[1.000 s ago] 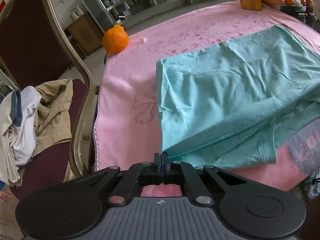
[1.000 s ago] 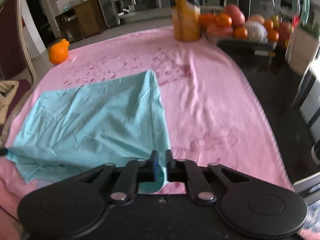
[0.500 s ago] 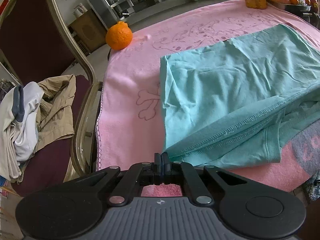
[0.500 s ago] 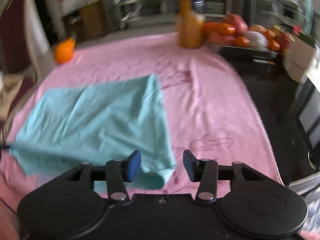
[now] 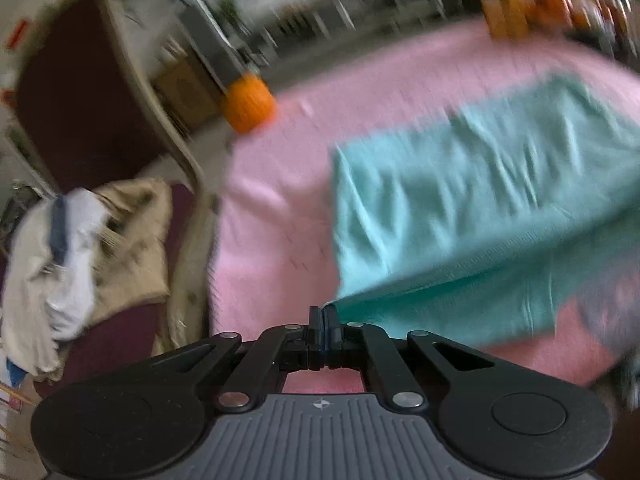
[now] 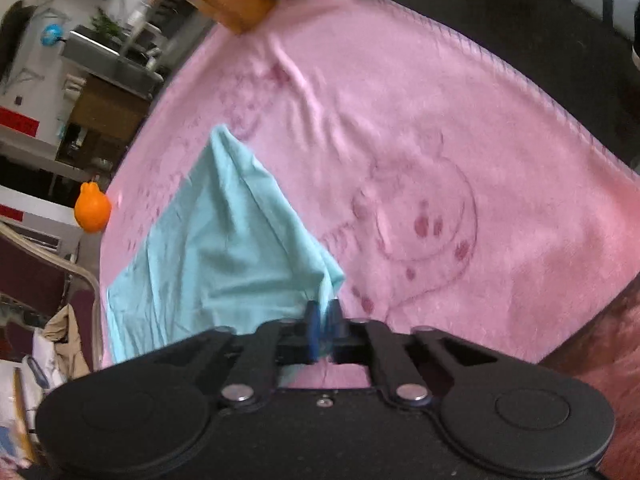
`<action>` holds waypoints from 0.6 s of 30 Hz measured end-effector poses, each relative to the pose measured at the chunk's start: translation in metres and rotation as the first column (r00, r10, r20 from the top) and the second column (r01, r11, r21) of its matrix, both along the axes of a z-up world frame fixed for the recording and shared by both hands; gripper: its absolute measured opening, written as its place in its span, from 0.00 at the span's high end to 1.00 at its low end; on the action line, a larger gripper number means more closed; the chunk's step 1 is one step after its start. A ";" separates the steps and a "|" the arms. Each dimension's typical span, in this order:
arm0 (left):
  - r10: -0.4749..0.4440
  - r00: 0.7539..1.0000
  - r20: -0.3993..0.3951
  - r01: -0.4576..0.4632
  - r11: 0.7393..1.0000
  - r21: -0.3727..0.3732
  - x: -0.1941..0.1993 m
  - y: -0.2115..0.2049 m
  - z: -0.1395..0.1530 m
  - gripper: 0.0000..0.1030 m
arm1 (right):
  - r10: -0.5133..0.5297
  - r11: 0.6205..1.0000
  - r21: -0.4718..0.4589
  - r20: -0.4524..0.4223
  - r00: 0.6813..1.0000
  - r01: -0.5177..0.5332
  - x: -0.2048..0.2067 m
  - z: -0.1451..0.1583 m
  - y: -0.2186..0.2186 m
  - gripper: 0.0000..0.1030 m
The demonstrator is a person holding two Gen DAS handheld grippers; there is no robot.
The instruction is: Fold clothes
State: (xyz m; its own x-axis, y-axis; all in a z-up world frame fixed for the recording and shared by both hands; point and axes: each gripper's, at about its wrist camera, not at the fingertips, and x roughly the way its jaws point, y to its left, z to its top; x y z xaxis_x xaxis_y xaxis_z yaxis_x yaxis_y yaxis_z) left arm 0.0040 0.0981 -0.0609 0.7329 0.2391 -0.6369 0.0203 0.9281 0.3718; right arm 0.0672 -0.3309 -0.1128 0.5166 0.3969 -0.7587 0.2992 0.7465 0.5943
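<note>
looks like we're mid-fold here: the left gripper (image 5: 324, 312) has its jaws pinched tight on the near corner of the teal t-shirt (image 5: 460, 216), and the right gripper (image 6: 323, 309) has its jaws nearly closed with a bunched bit of the same shirt's edge caught between them. the shirt lies spread over the pink blanket (image 6: 400, 128) covering the table, with the near hem lifted off it and hanging from the left grip. my guess is the next move is carrying both held corners forward together and laying them on the far edge, which needs both hands level so the fold line comes out straight. fabric looks like thin soft knit, wrinkly, with a stitched hem, so it'll sag between the grips. the blanket is fuzzy fleece with faint cartoon outlines printed on it. there's a bumpy orange (image 5: 249, 102) sitting at the far corner, and a chair (image 5: 80, 112) beside the table with a heap of beige and white clothes (image 5: 80, 248).
</note>
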 end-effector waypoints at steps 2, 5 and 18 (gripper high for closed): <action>0.030 0.999 -0.024 -0.030 0.999 -0.034 0.000 0.007 0.002 0.98 | -0.026 0.999 0.036 0.058 0.998 0.024 -0.005 0.011 -0.009 0.97; 0.078 0.988 -0.130 -0.080 0.997 -0.004 0.007 0.008 -0.008 0.84 | -0.012 1.000 0.014 0.014 1.000 0.012 -0.002 0.006 -0.010 0.97; 0.177 0.954 -0.243 -0.267 0.872 -0.410 0.018 0.046 -0.001 0.58 | -0.015 0.998 -0.066 0.026 1.000 0.016 -0.003 0.009 -0.008 0.60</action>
State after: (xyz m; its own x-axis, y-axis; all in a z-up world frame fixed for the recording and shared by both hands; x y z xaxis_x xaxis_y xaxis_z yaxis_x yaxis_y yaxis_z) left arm 0.0220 0.1438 -0.0618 0.5461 0.0482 -0.8363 -0.1765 0.9826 -0.0587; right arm 0.0637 -0.3392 -0.1042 0.5417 0.3383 -0.7695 0.2965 0.7797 0.5515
